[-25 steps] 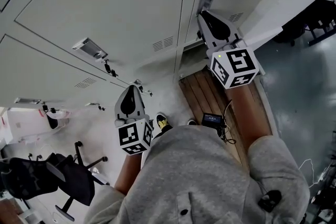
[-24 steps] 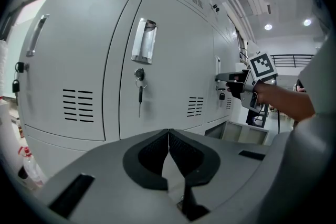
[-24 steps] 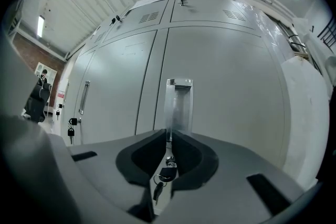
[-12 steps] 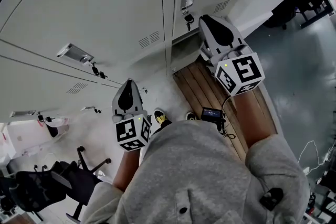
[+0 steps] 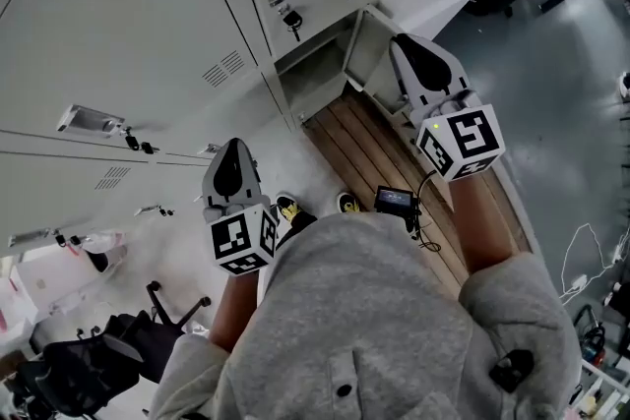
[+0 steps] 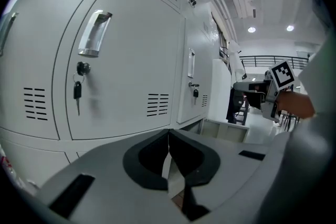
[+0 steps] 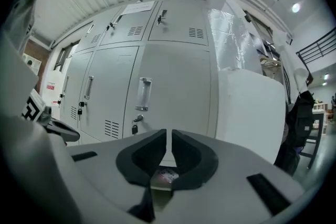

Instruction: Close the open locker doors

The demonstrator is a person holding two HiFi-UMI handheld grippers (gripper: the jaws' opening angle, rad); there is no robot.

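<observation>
Lockers (image 5: 118, 34): open door (image 5: 362, 52) beside hand-held gripper (image 5: 406, 42)

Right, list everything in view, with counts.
Lockers: several, pale grey, wall ahead.
Open locker door: one, pale grey, bottom row, right end.
Keys: at least two, dark, hanging from locks.
Wooden boards: one patch, brown, before the open locker.
Small device: one, black, cabled, at the person's front.
Office chair: one, black, lower left.
Shoes: two, dark, beside the boards.
Sweatshirt: one, grey, on the person.
Left tool: one, grey, shut, empty.
Right tool: one, grey, shut, empty.
</observation>
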